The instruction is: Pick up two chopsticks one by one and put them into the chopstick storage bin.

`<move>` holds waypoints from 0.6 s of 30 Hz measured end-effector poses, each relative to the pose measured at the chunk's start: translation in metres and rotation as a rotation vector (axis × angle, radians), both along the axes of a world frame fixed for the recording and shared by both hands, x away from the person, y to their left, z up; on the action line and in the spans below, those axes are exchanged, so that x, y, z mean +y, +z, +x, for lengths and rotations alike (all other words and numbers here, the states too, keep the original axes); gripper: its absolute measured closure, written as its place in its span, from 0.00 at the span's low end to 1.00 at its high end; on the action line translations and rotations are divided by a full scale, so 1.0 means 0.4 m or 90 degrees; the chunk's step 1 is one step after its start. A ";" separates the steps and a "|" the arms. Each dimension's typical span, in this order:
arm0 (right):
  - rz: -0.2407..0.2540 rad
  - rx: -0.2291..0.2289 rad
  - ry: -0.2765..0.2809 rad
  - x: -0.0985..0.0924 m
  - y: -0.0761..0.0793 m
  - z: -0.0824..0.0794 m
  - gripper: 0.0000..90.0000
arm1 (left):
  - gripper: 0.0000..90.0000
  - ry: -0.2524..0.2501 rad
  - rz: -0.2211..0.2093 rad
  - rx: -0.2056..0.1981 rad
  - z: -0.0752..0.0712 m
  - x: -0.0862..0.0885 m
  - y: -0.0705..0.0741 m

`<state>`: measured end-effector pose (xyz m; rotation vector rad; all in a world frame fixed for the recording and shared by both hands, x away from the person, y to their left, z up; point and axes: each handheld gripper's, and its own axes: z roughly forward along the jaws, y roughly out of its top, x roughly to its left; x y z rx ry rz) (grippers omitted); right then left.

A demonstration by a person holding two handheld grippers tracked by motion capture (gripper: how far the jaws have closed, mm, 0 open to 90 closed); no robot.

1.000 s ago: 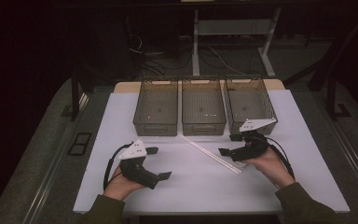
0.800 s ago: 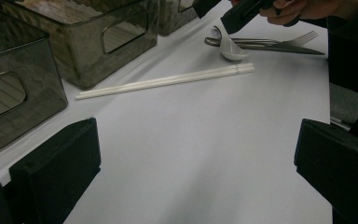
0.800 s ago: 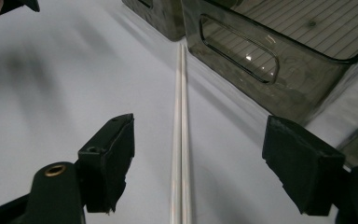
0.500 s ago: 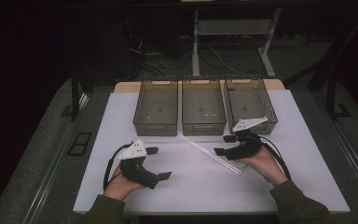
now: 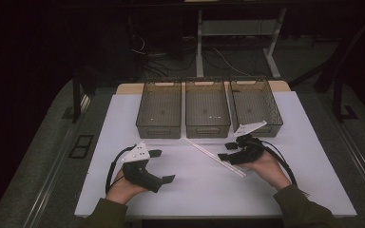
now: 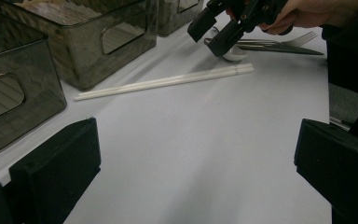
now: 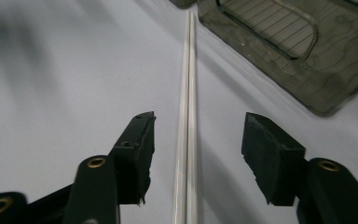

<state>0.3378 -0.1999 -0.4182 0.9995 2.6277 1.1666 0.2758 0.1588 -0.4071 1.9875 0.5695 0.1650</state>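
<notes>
A pair of white chopsticks [image 5: 214, 156] lies side by side, slanting across the white table in front of the bins. My right gripper [image 5: 226, 150] sits low over their near end. In the right gripper view the chopsticks [image 7: 187, 116] run up between the jaws of my right gripper [image 7: 200, 130] with a gap on each side. Those jaws have just been closing and touch neither stick. My left gripper [image 5: 162, 166] rests open at the left with nothing between its jaws. From the left gripper view [image 6: 196, 163] I see the chopsticks [image 6: 168, 81] and the right gripper [image 6: 219, 28] farther off.
Three smoky see-through bins stand in a row at the back: left [image 5: 158, 129], middle [image 5: 207, 129], right [image 5: 261, 128]. A fork [image 6: 279, 44] and a spoon [image 6: 235, 53] lie beyond the right gripper. White table surface [image 5: 195, 190] lies bare between my hands.
My right gripper has shifted a little left onto the chopsticks' near end and its jaws have narrowed around them. The left gripper has stayed where it was.
</notes>
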 end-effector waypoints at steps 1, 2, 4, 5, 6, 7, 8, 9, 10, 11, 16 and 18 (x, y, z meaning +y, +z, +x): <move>-0.002 0.001 0.002 0.001 -0.003 0.000 0.52 | 0.00 0.000 0.000 0.000 0.000 0.000 0.000; -0.006 0.002 0.004 0.002 -0.004 0.001 0.53 | 0.00 0.000 0.000 0.000 0.000 0.000 0.000; -0.010 0.003 0.005 0.003 -0.007 0.001 0.58 | 0.00 0.000 0.000 0.000 0.000 0.001 0.000; -0.013 0.004 0.005 0.003 -0.009 0.002 0.60 | 0.00 0.000 0.000 0.000 0.000 0.000 0.000; -0.015 0.007 0.007 0.002 -0.010 0.002 0.62 | 0.00 0.000 0.001 0.000 0.000 0.000 0.000; -0.017 0.011 0.008 0.001 -0.012 0.003 0.64 | 0.00 0.000 0.001 0.000 0.000 0.000 0.000; -0.017 0.016 0.010 0.001 -0.014 0.004 0.66 | 0.00 0.000 0.001 0.000 -0.001 0.000 0.000; -0.019 0.021 0.014 0.001 -0.016 0.005 0.68 | 0.00 0.000 0.001 0.000 -0.001 -0.001 0.000; -0.022 0.026 0.015 0.002 -0.018 0.005 0.70 | 0.00 0.000 0.001 0.000 -0.001 -0.001 0.000; -0.024 0.030 0.019 0.003 -0.021 0.006 0.72 | 0.00 0.000 0.001 0.000 0.000 0.000 -0.001; -0.040 0.037 0.026 0.005 -0.028 0.008 0.79 | 0.00 0.000 0.001 0.001 0.000 0.001 0.000; -0.040 0.039 0.026 0.005 -0.029 0.008 0.80 | 0.00 0.000 0.000 0.001 -0.001 0.000 0.000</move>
